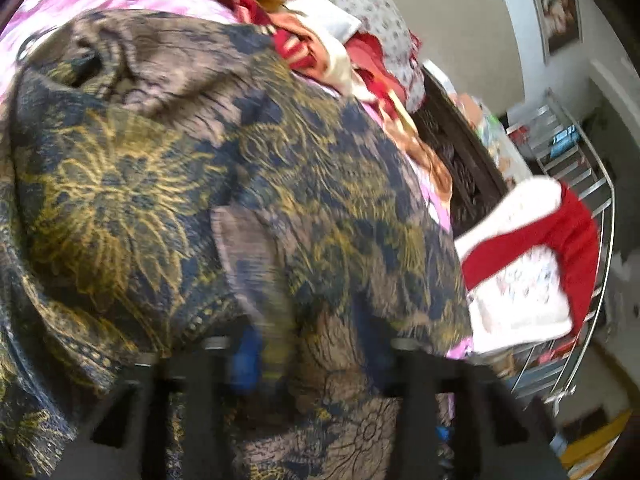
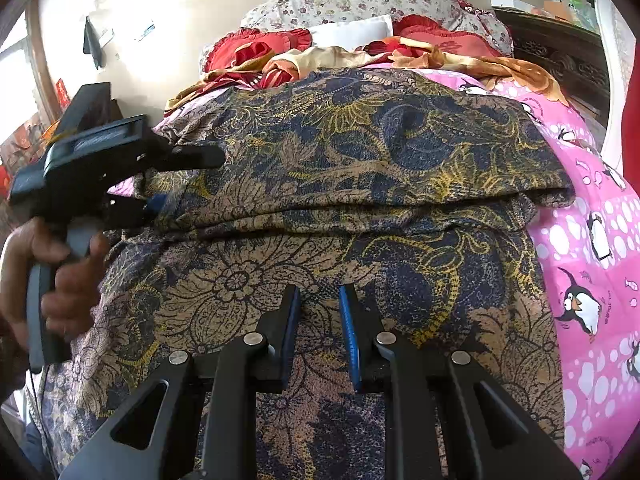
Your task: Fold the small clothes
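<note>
A dark blue, tan and gold floral garment [image 2: 340, 184] lies folded over on a pink penguin bedsheet [image 2: 592, 248]. My right gripper [image 2: 319, 300] is open with its blue pads just above the garment's near part. My left gripper [image 2: 160, 184] is at the garment's left edge in the right wrist view, with cloth between its fingers. In the left wrist view the garment [image 1: 180, 168] fills the frame and drapes over the left gripper [image 1: 316, 360], hiding its fingertips.
Red and orange bedding [image 2: 280, 56] and floral pillows [image 2: 360, 0] are piled at the bed's far end. A dark carved headboard [image 2: 560, 52] stands at the right. A red and white cloth [image 1: 532, 260] hangs on a metal rack [image 1: 580, 184] beside the bed.
</note>
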Motion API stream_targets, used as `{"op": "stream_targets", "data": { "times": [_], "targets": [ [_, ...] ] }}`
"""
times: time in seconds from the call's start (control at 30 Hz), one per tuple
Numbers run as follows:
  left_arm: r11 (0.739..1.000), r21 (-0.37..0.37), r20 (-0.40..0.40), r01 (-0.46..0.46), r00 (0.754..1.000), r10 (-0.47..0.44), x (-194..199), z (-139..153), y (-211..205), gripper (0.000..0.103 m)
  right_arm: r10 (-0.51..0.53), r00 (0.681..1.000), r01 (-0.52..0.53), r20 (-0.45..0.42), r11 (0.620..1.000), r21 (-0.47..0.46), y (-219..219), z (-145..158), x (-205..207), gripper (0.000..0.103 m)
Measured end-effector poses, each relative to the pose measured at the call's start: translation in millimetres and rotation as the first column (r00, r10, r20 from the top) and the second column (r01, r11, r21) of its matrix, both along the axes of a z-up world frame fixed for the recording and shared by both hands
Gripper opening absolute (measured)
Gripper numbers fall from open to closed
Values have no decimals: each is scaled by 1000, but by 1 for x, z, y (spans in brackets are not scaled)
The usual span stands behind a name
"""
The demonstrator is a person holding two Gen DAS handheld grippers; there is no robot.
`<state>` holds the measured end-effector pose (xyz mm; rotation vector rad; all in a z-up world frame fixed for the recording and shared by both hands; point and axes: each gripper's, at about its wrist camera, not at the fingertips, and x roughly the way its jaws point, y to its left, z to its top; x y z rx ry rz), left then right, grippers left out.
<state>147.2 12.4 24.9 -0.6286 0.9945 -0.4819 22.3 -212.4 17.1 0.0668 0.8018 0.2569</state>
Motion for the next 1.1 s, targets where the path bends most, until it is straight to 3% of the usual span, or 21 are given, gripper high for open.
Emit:
{"op": "stream_targets", "data": {
  "times": [0.07, 0.17, 0.27, 0.47, 0.57, 0.63, 0.8, 0.97, 1.03, 1.1],
  "targets": [
    [1000, 20, 17, -21, 1000, 21, -5, 1, 1, 26, -1, 1000, 1, 0, 1000, -4, 1, 0, 0, 32],
    [995, 81, 36, -62, 998, 59, -13, -1, 3, 6, -1, 1000, 1, -2, 1000, -3, 0, -1, 0, 32],
    [990, 115, 60, -84, 995, 78, -20, 6, 5, 3, -1, 1000, 1, -7, 1000, -2, 0, -1, 1, 32],
    [992, 125, 256, 3, 966, -36, -62, 82, 8, 3, -3, 1000, 3, -2, 1000, -10, 1, -1, 0, 32],
    [986, 163, 341, -18, 939, -39, -81, 118, 30, 3, -4, 1000, 4, -2, 1000, -11, 1, -1, 0, 32],
    [974, 216, 348, -65, 938, -14, -82, 123, 55, 3, -4, 1000, 4, -2, 1000, -12, 1, -1, 0, 32],
    [949, 292, 216, -121, 975, 57, -58, 77, 94, 3, -5, 1000, 5, -2, 1000, -12, 1, -1, 0, 32],
    [910, 394, 119, -130, 989, 90, -38, 22, 98, 5, -6, 1000, 6, -5, 1000, -10, 0, -1, -1, 32],
    [903, 410, 73, -127, 992, 106, -34, 7, 102, 15, -7, 1000, 7, -12, 1000, -14, 0, -2, 0, 32],
    [898, 408, 84, -164, 986, 142, -37, 7, 110, 33, -9, 1000, 9, -17, 1000, -21, 1, -3, 1, 33]
  ]
}}
